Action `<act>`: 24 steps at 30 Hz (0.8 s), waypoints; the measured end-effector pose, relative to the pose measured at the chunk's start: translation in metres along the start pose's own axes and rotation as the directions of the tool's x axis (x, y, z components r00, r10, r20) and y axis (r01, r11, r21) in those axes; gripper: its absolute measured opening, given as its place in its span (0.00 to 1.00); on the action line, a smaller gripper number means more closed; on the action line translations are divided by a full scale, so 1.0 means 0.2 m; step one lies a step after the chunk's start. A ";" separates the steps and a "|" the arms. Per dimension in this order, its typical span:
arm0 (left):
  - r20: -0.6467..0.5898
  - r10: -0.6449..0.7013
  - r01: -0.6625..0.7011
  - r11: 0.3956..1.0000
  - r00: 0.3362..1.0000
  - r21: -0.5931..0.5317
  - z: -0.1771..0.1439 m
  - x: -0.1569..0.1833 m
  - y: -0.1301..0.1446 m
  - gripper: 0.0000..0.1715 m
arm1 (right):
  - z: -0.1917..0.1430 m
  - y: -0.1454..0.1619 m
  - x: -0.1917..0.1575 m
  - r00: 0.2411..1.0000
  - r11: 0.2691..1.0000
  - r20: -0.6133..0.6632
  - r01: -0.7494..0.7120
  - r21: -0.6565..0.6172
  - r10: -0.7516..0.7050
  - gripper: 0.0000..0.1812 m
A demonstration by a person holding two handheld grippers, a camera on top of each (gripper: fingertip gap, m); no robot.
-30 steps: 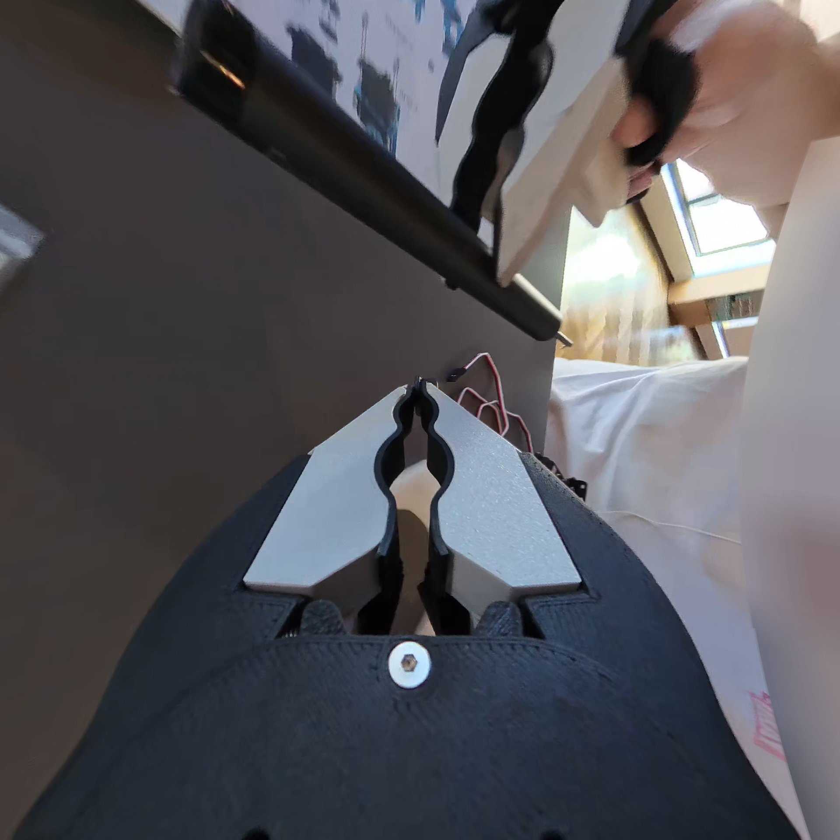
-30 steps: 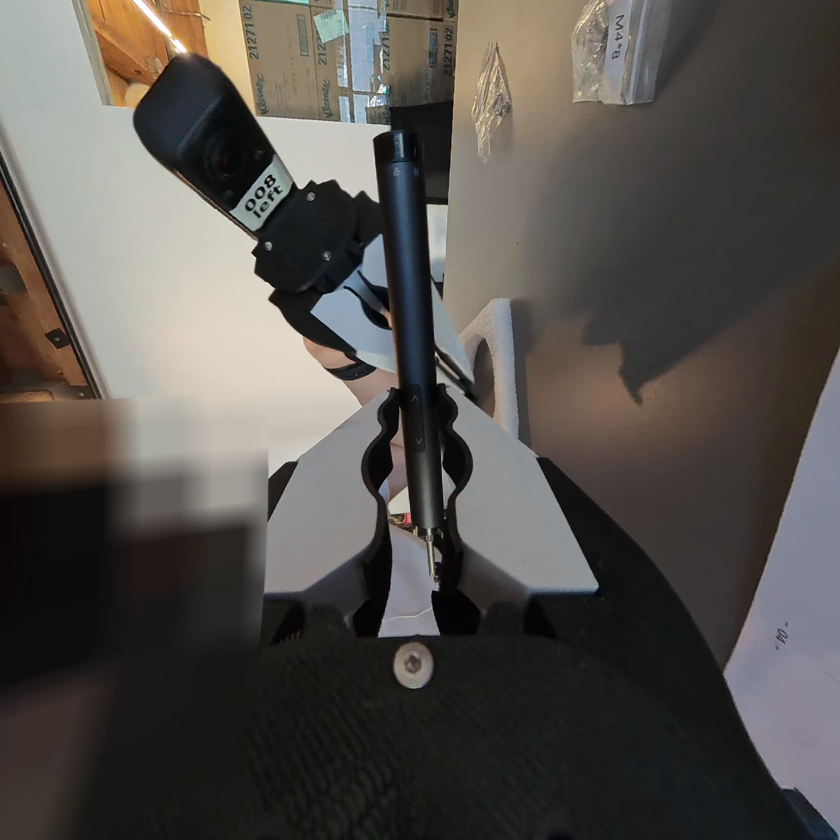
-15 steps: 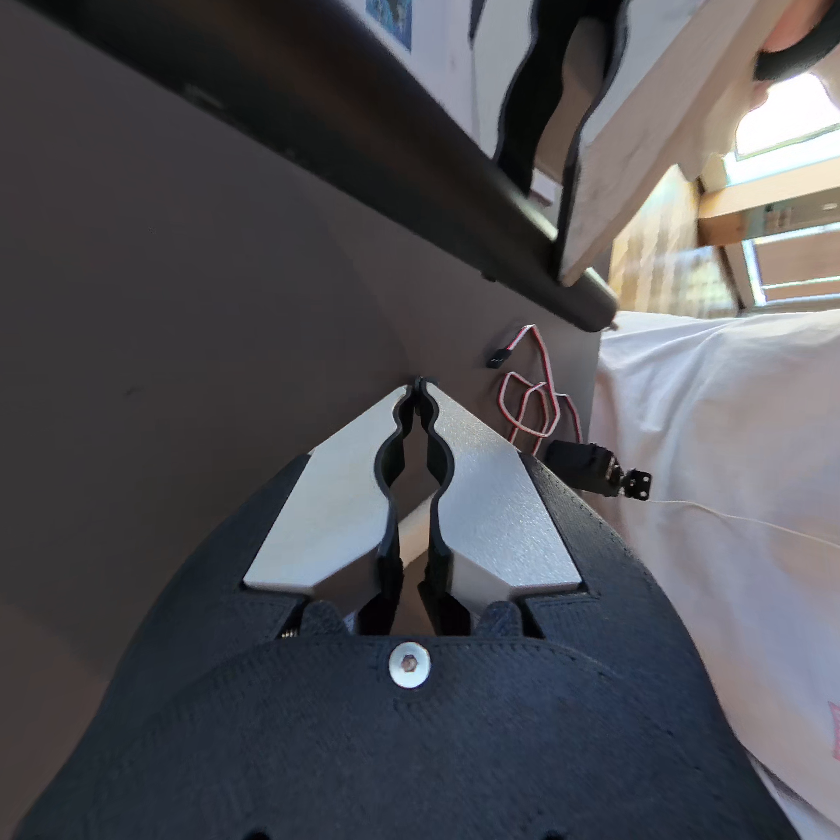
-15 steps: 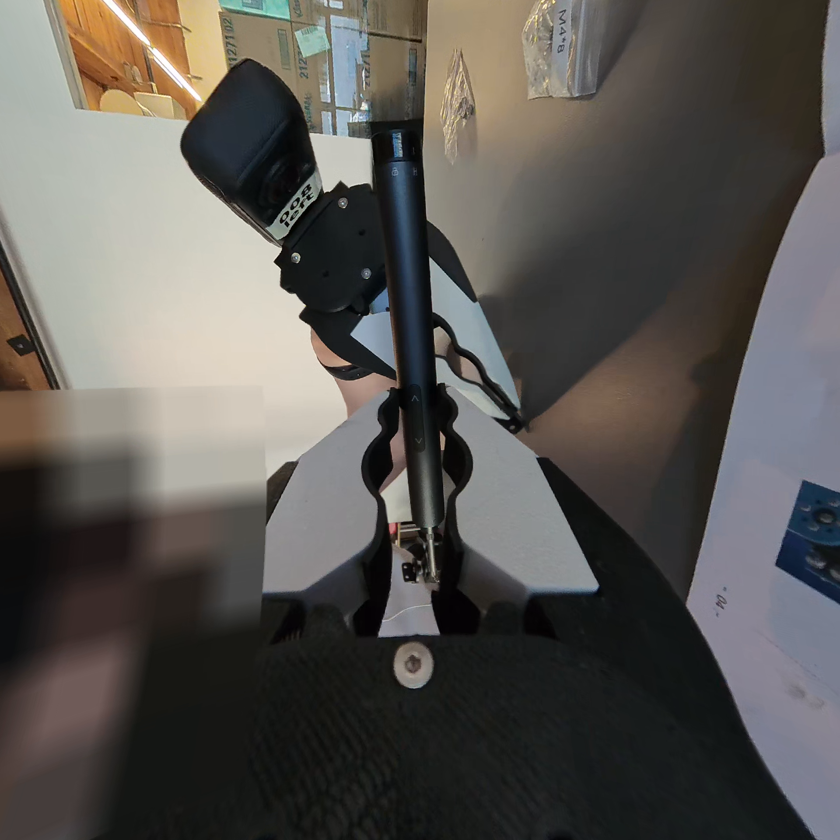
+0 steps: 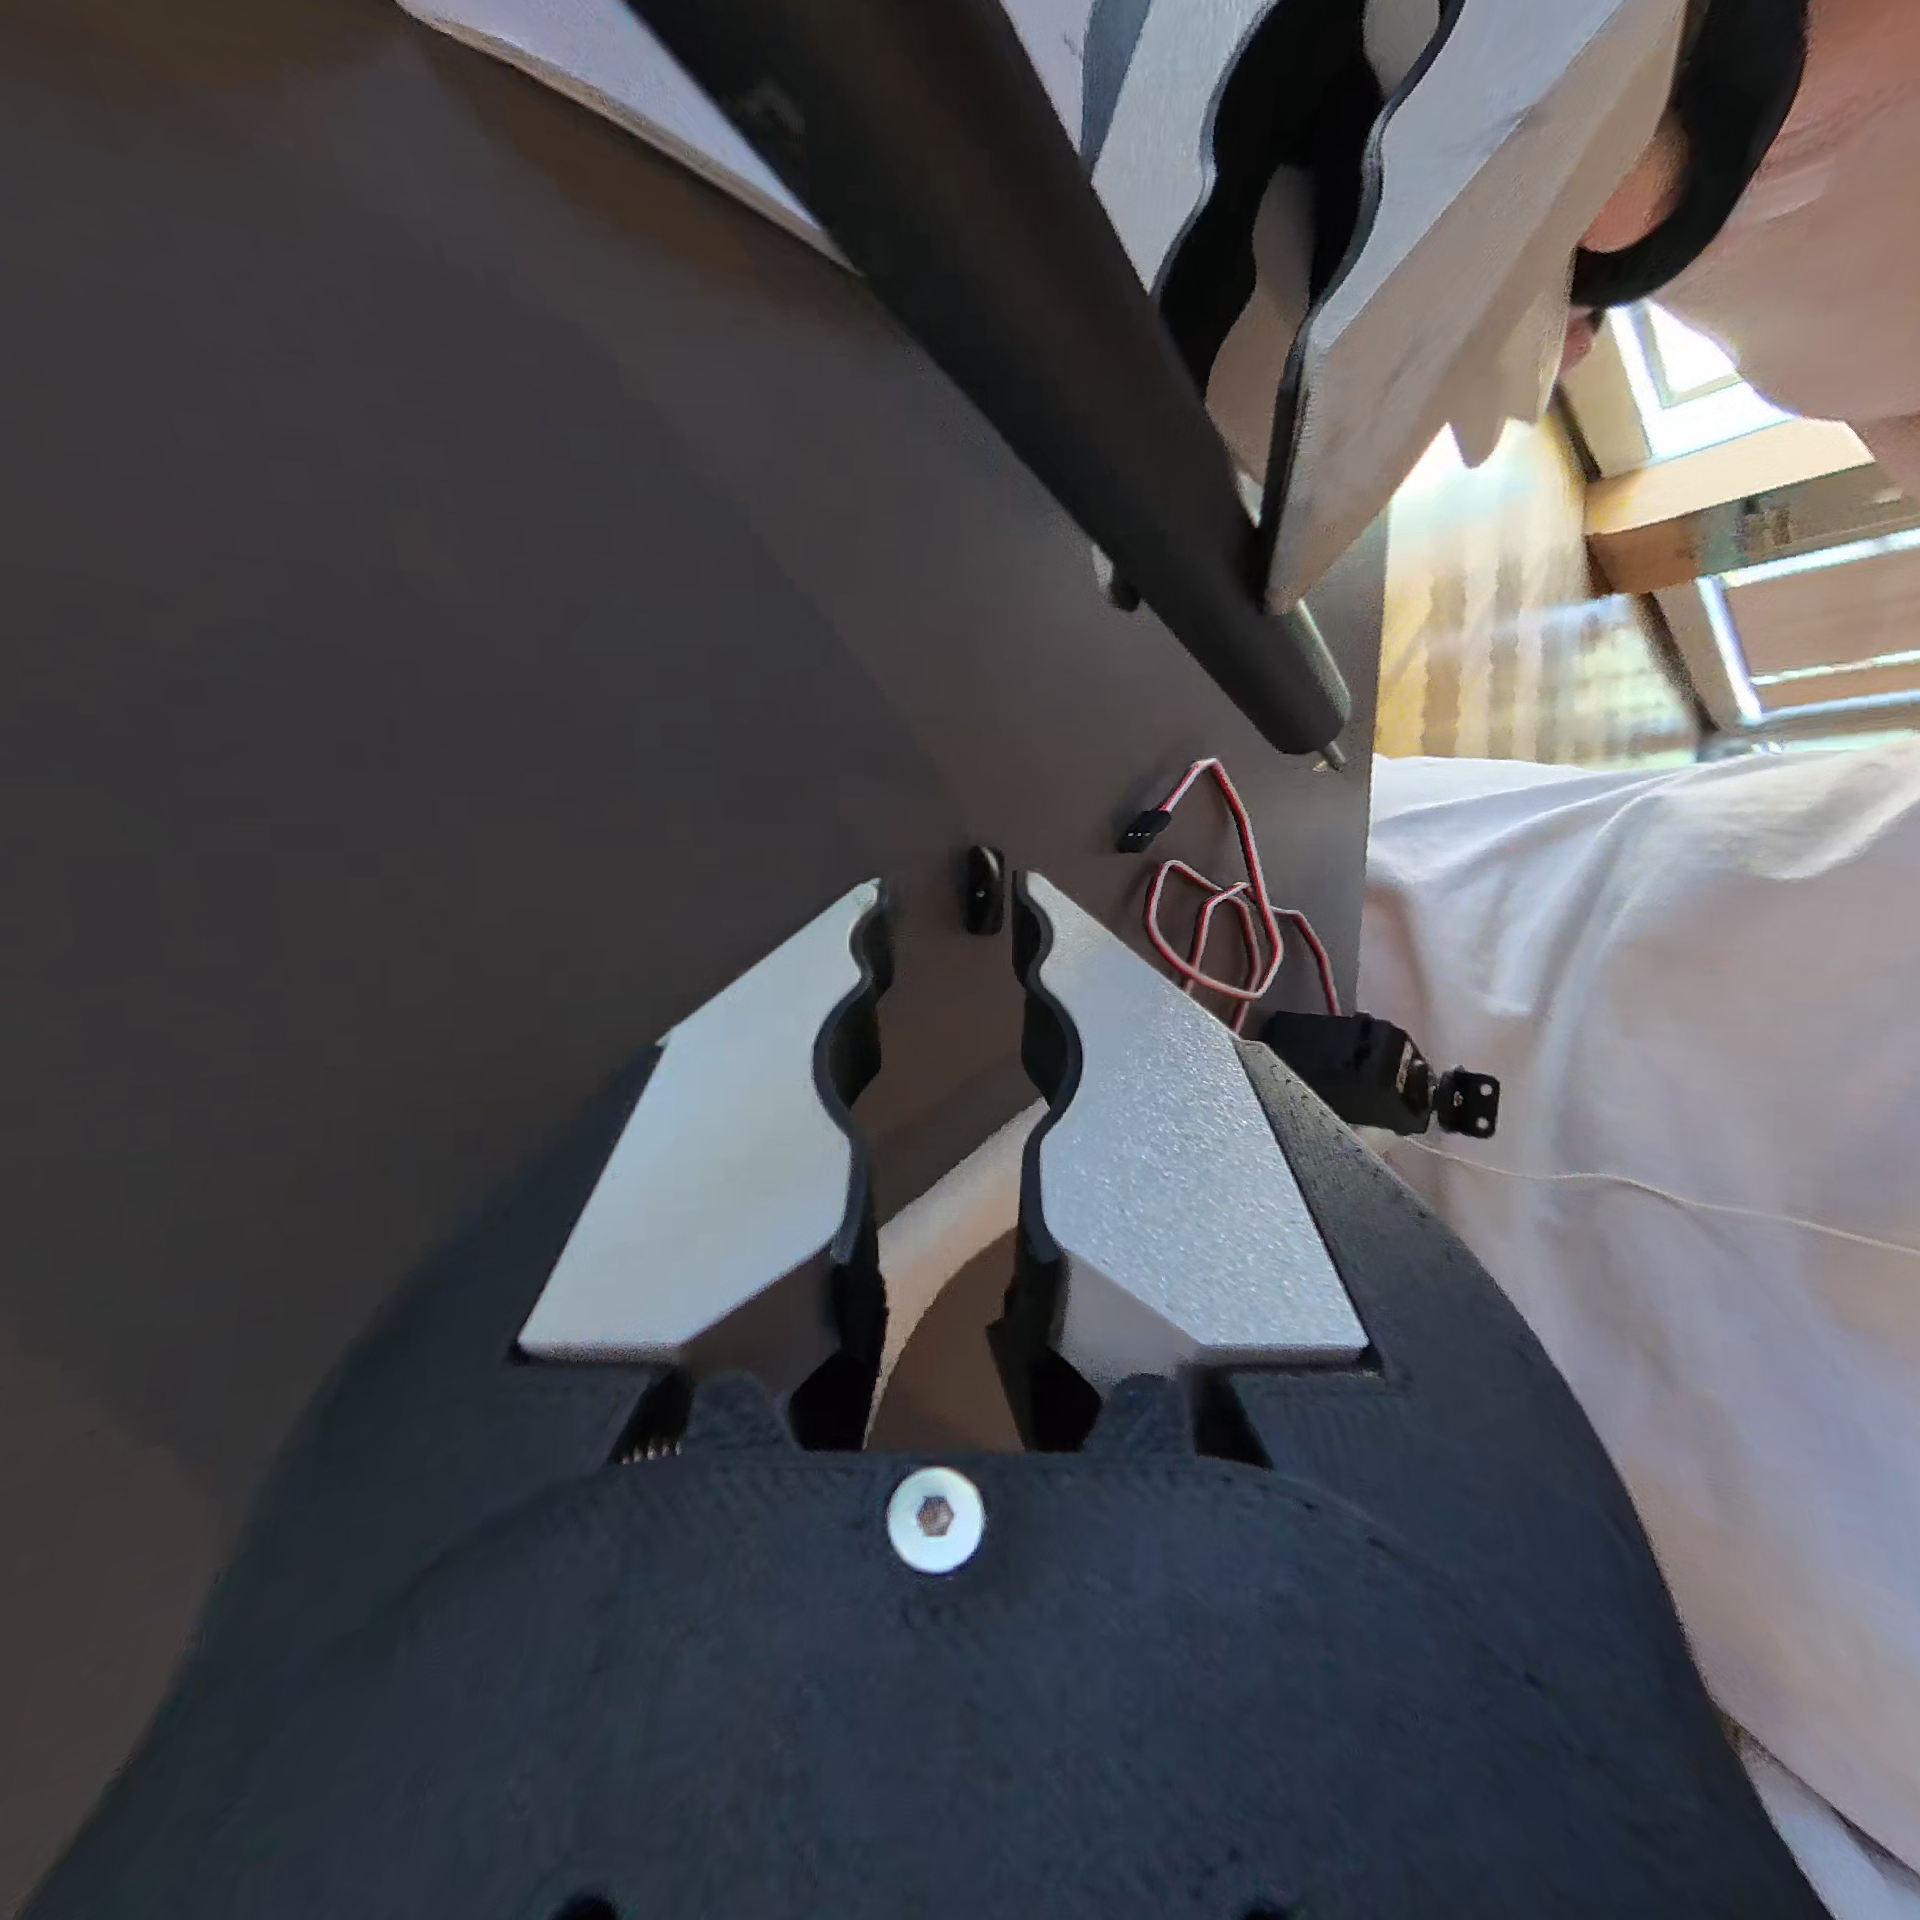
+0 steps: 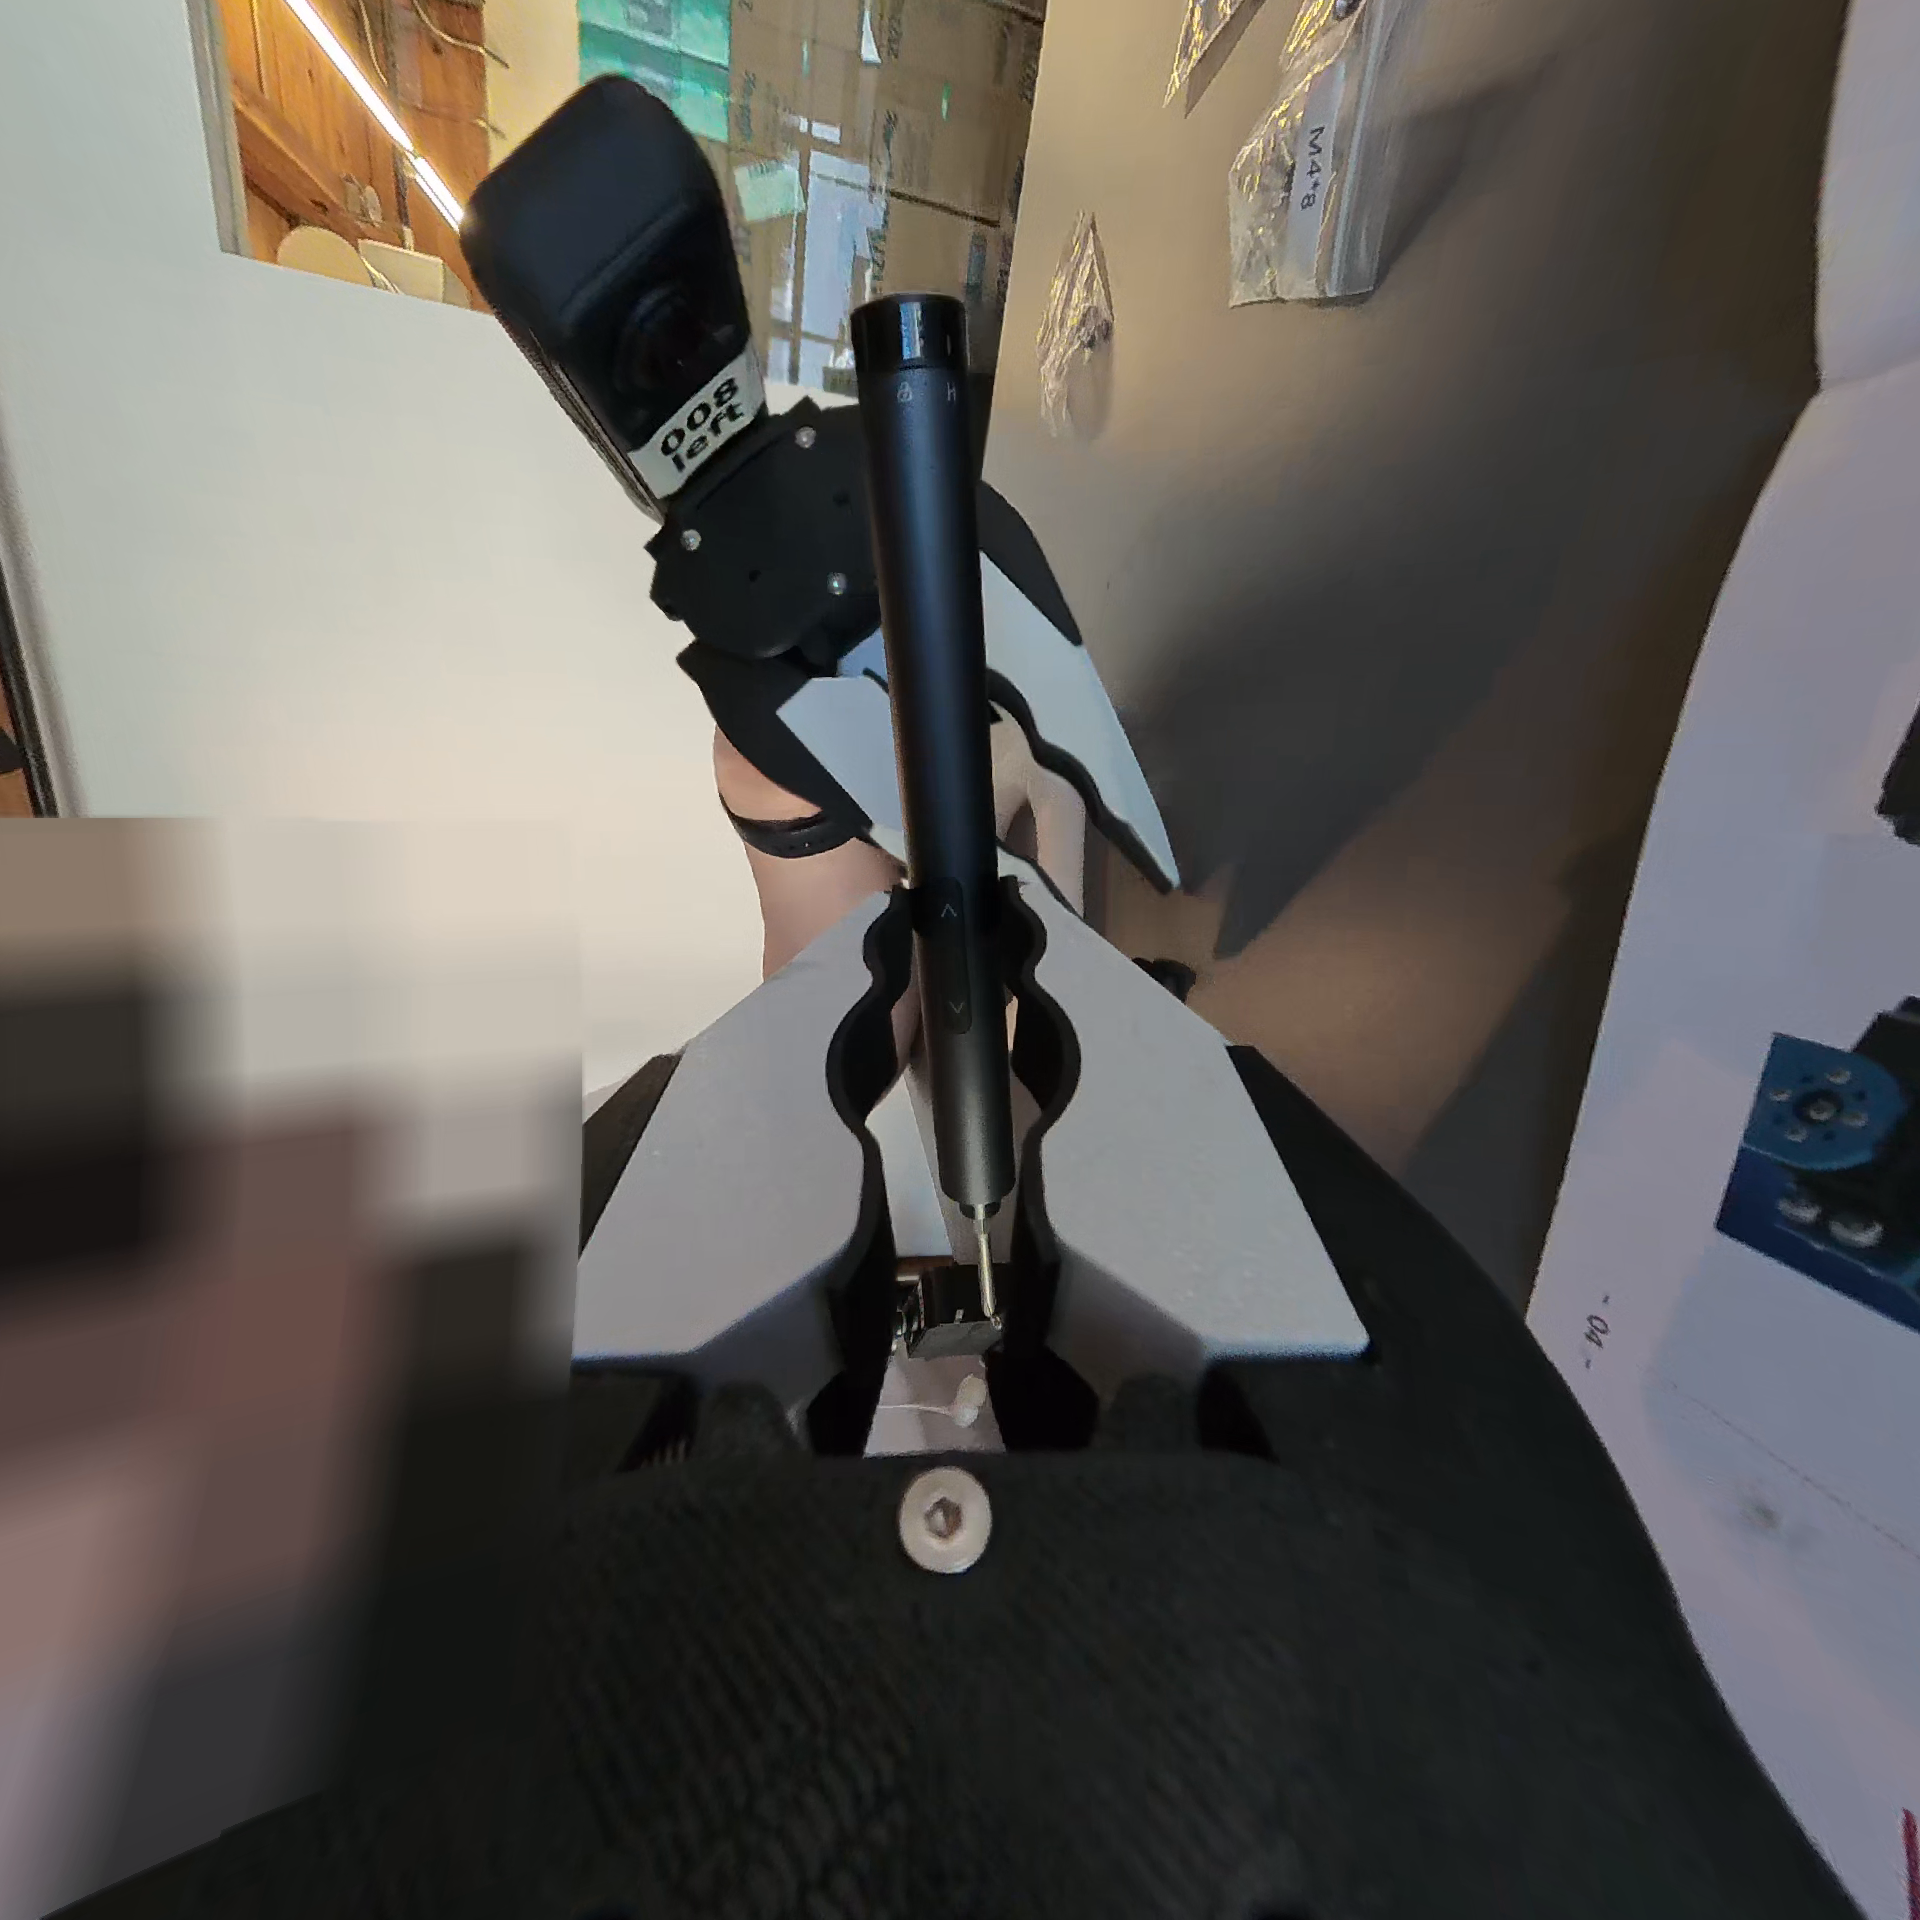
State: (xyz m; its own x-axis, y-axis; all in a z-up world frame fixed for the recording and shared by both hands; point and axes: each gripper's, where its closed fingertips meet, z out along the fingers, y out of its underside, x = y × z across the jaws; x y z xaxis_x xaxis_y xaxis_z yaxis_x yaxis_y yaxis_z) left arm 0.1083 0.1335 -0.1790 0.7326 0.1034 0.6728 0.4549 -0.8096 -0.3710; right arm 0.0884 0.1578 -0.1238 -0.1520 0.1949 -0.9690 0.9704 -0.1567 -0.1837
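My left gripper (image 5: 951, 899) is open and empty over a dark grey mat (image 5: 416, 727). A small black piece (image 5: 982, 888) lies just beyond its fingertips. To its right lies a black servo (image 5: 1351, 1055) with red, white and black wires (image 5: 1226, 935). My right gripper (image 6: 958, 902) is shut on a black pen-shaped electric screwdriver (image 6: 925, 623). The screwdriver's bit (image 6: 985, 1273) points down at the servo (image 6: 940, 1325). In the left wrist view the screwdriver (image 5: 1039, 364) slants overhead, held by the right gripper's fingers (image 5: 1434, 187). The left gripper (image 6: 1039, 727) shows behind the screwdriver.
A white cloth (image 5: 1610, 1091) lies right of the mat. A white sheet with blue pictures (image 6: 1766, 1039) lies on the mat at right. Clear bags of small parts (image 6: 1309, 187) lie farther along the mat. A person's hand (image 5: 1818, 156) holds the right gripper. From either gripper's tips it is about 15 cm to the black servo (image 5: 1351, 1055).
My left gripper has opened from shut. My right gripper has brought the screwdriver closer over the mat, so the bit now stands over the servo.
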 end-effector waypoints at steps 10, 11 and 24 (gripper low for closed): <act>0.076 0.137 -0.151 0.963 0.988 0.225 -0.22 0.22 -0.05 0.10 | -0.09 -0.08 -0.07 0.988 0.973 0.057 0.127 0.195 -0.141 0.08; 0.091 0.150 -0.166 0.961 0.985 0.220 -0.19 0.24 -0.03 0.11 | -0.10 -0.10 -0.08 0.987 0.967 0.069 0.128 0.219 -0.146 0.08; 0.316 0.310 -0.396 0.880 0.897 0.262 0.11 0.37 -0.13 0.15 | -0.17 -0.20 -0.15 0.967 0.932 0.194 0.087 0.352 -0.164 0.08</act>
State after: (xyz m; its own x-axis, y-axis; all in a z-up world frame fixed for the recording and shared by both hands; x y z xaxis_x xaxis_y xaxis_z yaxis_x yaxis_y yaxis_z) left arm 0.1628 0.1742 -0.1336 0.9578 0.0243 0.2863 0.2427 -0.6016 -0.7610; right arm 0.0615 0.1916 -0.0812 -0.3422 0.0264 -0.9393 0.8251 -0.4699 -0.3138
